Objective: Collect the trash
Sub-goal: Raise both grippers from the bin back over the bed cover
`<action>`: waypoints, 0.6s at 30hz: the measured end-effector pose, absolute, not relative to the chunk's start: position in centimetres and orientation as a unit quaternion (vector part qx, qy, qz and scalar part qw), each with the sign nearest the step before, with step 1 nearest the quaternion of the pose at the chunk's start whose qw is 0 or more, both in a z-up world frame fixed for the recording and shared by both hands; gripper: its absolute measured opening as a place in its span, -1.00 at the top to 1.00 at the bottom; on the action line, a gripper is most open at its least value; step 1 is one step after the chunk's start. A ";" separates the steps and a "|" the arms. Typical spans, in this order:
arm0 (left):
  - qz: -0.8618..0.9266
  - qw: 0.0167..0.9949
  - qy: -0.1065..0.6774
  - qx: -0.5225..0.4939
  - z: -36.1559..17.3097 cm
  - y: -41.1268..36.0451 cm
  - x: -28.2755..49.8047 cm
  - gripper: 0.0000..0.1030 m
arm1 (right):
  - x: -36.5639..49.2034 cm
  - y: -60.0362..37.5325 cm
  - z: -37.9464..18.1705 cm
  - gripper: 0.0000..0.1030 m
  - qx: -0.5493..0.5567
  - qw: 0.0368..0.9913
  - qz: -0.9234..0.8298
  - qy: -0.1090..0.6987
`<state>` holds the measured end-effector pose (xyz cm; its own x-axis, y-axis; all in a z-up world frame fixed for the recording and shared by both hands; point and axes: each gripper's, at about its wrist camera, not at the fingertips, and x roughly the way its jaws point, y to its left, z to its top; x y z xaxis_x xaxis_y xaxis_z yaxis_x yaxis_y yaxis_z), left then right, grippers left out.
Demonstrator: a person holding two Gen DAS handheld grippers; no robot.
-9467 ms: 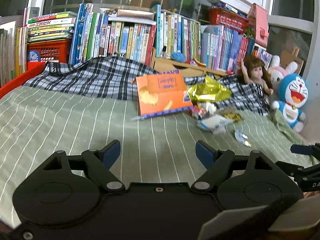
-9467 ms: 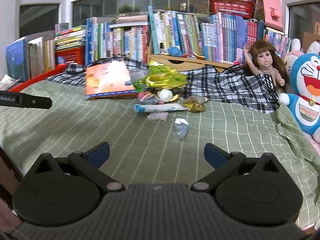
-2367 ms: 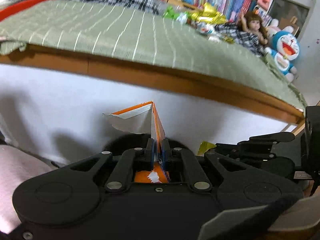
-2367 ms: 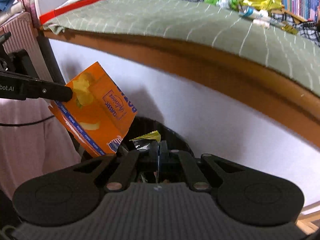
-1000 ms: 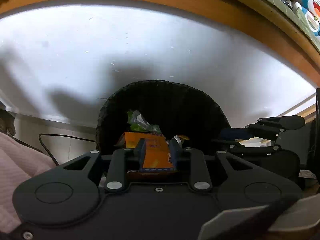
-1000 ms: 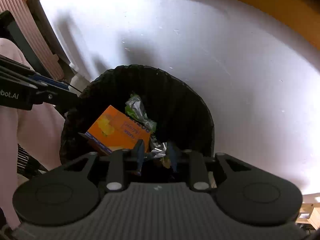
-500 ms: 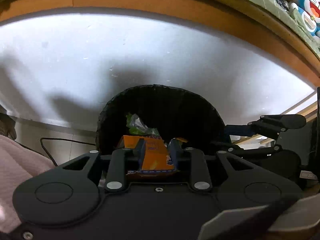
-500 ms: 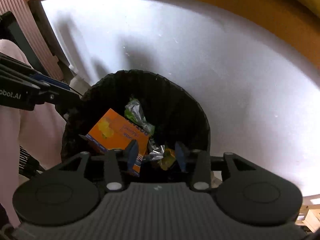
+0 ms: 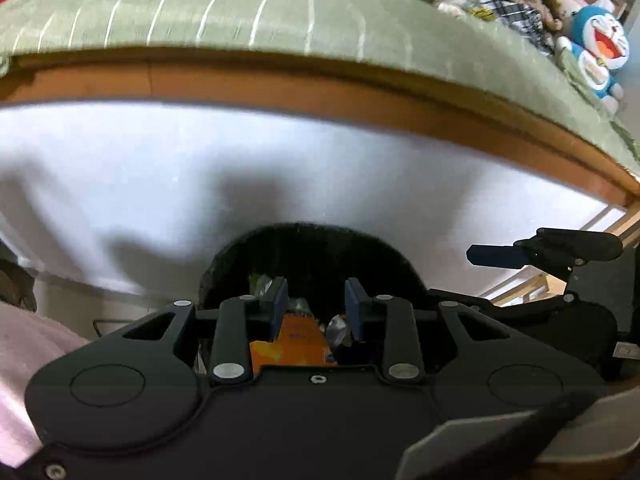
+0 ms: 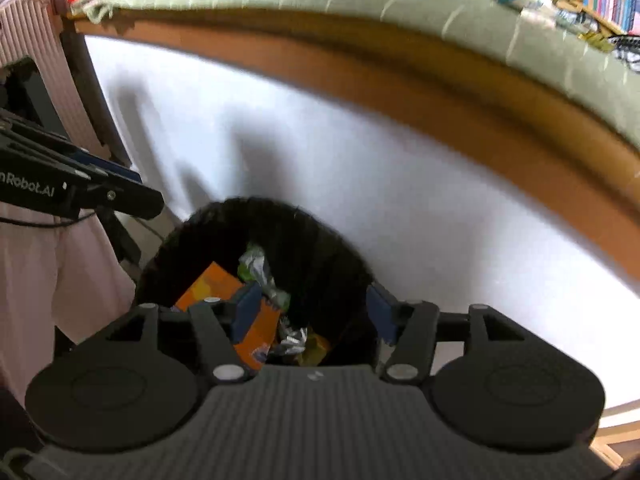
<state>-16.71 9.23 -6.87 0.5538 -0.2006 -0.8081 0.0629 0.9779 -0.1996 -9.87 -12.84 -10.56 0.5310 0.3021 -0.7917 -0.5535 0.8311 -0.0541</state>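
green striped bed cover (image 9: 280, 8) over wooden rail (image 9: 320, 92), white panel (image 9: 200, 168) below.

Both tongs pointed steeply down over the black bin (image 10: 320, 240). The left tongs (image 9: 316, 308) were opening, their blue pads apart with nothing pressed between them. The right tongs (image 10: 312, 312) were opening wider, likewise empty.

Bin (image 10: 320, 240) sitting on floor just near of bed (image 10: 360, 0); box (image 10: 208, 288) and wrappers (image 10: 260, 268) lying inside.
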 end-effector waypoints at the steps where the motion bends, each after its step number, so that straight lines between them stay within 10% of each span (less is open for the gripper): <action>1: -0.079 0.882 0.460 -0.070 -6.3 9.1 -16.7 0.42 | -9.9 -13.0 -10.1 -0.41 -0.148 0.864 0.249 0.411; 18: -0.133 0.932 0.337 -0.025 4.6 5.9 -18.7 0.26 | -11.7 -15.3 -0.7 -0.73 -0.141 0.908 0.251 0.305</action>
